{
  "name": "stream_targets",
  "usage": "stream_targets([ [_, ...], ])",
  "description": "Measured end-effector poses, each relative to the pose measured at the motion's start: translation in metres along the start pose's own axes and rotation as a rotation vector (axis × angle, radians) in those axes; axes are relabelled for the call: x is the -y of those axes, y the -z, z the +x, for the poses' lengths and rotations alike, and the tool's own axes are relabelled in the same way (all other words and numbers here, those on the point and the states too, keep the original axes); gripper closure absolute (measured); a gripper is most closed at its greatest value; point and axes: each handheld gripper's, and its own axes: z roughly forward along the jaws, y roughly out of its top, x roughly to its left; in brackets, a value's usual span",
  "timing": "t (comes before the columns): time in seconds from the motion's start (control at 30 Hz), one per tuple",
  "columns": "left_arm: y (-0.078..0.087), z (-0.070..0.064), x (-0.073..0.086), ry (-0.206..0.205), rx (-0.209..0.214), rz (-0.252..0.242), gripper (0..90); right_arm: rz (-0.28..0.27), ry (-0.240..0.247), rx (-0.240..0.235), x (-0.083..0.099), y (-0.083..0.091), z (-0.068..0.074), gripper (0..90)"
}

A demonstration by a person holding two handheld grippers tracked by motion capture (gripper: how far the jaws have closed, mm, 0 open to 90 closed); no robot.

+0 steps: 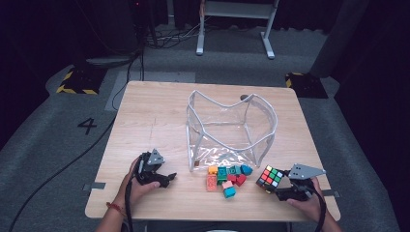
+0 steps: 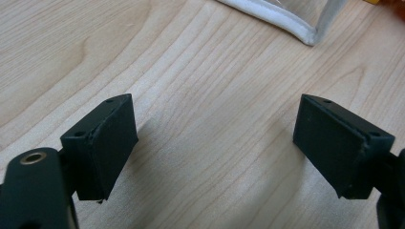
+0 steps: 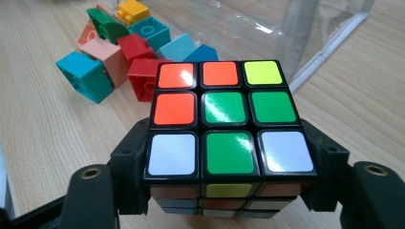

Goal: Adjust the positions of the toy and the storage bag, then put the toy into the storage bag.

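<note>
The right gripper (image 1: 279,189) sits at the front right part of the wooden table (image 1: 150,116), held by the person's right hand (image 1: 305,203). Its 2 black jaws are closed on the puzzle cube (image 1: 270,177), one jaw pressed to each side of it. In the right gripper view the cube (image 3: 228,124) is between the jaws, and its top face shows orange, green, white and yellow squares. From the high view I cannot tell if the cube rests on the table or is a little above it.

Just to the left of the cube there is a small heap of toy bricks (image 1: 227,177) in orange, green, red, pink and teal colours. The bricks lie touching each other, close in front of the clear plastic bag (image 1: 231,126). The bag stands open near the middle of the table and has a white rim.

The left gripper (image 1: 168,178) is at the front left part of the table, in the person's left hand (image 1: 140,186), well apart from the bricks. In the left gripper view its jaws stand wide apart with nothing between them, only bare wood below. A corner of the bag's white rim (image 2: 272,19) is visible ahead of these jaws.
</note>
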Motion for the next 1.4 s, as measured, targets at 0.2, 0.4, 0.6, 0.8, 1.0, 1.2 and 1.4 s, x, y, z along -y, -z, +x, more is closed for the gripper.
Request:
stream_targets([
  [0.2,0.0,0.0,0.0,-0.003,-0.002,-0.002,15.1,-0.013,-0.042,0.042,-0.002,0.008,-0.015,33.7],
  [0.4,0.002,0.0,0.001,0.009,-0.007,0.007,15.2,-0.028,-0.061,0.08,-0.003,0.013,-0.03,33.8],
  [0.6,0.002,0.0,0.001,0.008,-0.009,0.005,15.2,-0.061,-0.088,0.125,-0.007,0.021,-0.047,33.8],
  [0.8,0.002,0.0,0.001,0.009,-0.009,0.006,15.1,-0.091,-0.109,0.176,-0.022,0.028,-0.067,33.8],
  [1.0,0.002,0.0,0.001,0.01,-0.007,0.006,15.1,-0.12,-0.104,0.196,-0.051,0.032,-0.088,33.8],
  [1.2,0.0,0.001,0.0,-0.005,-0.002,0.001,14.3,-0.125,-0.059,0.217,-0.083,0.033,-0.105,33.8],
  [1.4,0.0,0.001,0.0,-0.002,-0.011,0.002,14.1,-0.16,-0.048,0.24,-0.112,0.035,-0.116,33.8],
])
